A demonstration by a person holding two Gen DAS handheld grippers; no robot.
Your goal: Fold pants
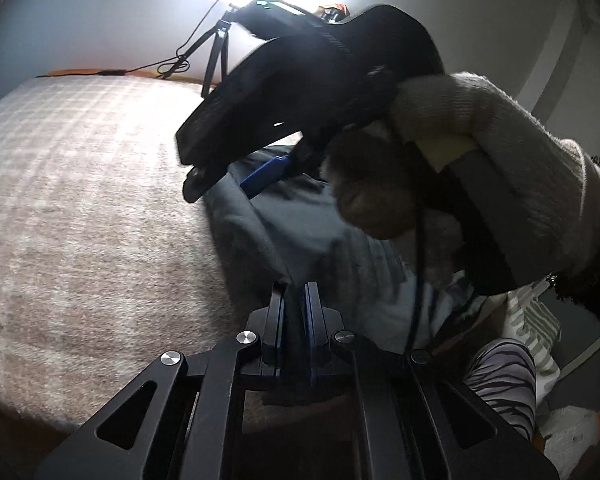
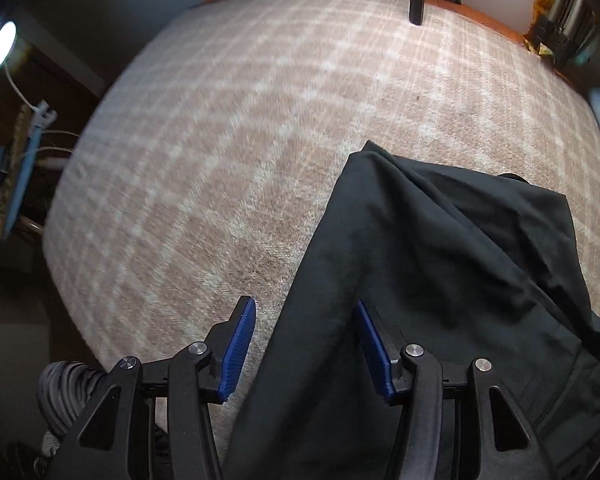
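Now: pants [image 2: 440, 280] on plaid blanket [image 2: 220, 140], half bunched. L gripper [image 1: 294, 292] jaws pinched tight on fabric edge. R gripper [image 2: 304, 344] jaws half open astride pants, pads not pressing. Tip: R close on edge before pulling, keep fold flat.

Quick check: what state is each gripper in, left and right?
Left gripper: closed, pinching an edge of the dark pants.
Right gripper: open, straddling the pants edge above the plaid blanket, gripping nothing.
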